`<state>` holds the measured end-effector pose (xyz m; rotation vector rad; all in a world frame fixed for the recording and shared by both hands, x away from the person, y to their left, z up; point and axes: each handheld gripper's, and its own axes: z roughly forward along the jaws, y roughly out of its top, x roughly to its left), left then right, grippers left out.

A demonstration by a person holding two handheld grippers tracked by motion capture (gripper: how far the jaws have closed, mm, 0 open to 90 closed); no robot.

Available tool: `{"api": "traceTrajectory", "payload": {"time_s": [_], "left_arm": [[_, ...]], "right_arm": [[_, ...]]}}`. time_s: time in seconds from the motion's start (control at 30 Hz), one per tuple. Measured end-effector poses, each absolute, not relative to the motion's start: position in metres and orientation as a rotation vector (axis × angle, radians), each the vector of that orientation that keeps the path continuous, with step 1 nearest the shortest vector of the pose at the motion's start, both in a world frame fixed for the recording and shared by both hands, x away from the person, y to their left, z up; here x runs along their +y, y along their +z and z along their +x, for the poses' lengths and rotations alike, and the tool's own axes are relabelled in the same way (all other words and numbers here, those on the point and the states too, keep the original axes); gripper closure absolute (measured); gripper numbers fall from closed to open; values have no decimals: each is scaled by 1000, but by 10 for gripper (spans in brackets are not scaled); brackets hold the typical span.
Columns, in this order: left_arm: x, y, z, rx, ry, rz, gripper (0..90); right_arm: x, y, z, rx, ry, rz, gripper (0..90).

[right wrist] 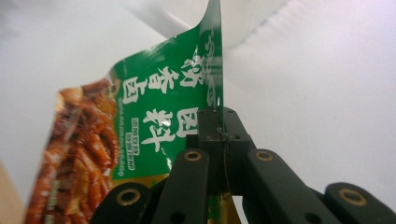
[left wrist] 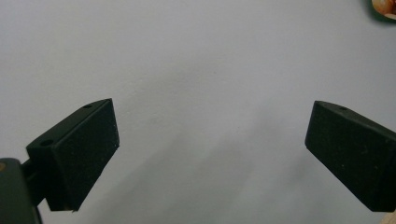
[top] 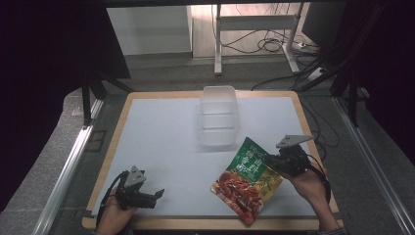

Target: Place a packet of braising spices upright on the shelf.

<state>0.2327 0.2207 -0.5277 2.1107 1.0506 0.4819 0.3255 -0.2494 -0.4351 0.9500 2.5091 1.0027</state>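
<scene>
Right claw (top: 272,163) clamped tight on the edge of a green and red food packet (top: 247,181), lifted clear at the gripped side (lower corner near the front edge of the desk (top: 161,137), contact with it not clear). Beyond that claw and a little to its left, a clear plastic tub (top: 218,116), apart from the packet. Left claw (top: 155,194) wide open, nothing between its jaws, low over bare desk, well to the left of the packet.
</scene>
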Motion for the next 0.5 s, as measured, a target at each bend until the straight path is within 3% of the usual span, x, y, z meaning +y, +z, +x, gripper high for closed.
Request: {"api": "traceTrajectory", "payload": {"time_s": [0.5], "left_arm": [[223,-527,231,1038,470,2077,11]], "right_arm": [[-225,-384,306,2557,1139,800,885]]}}
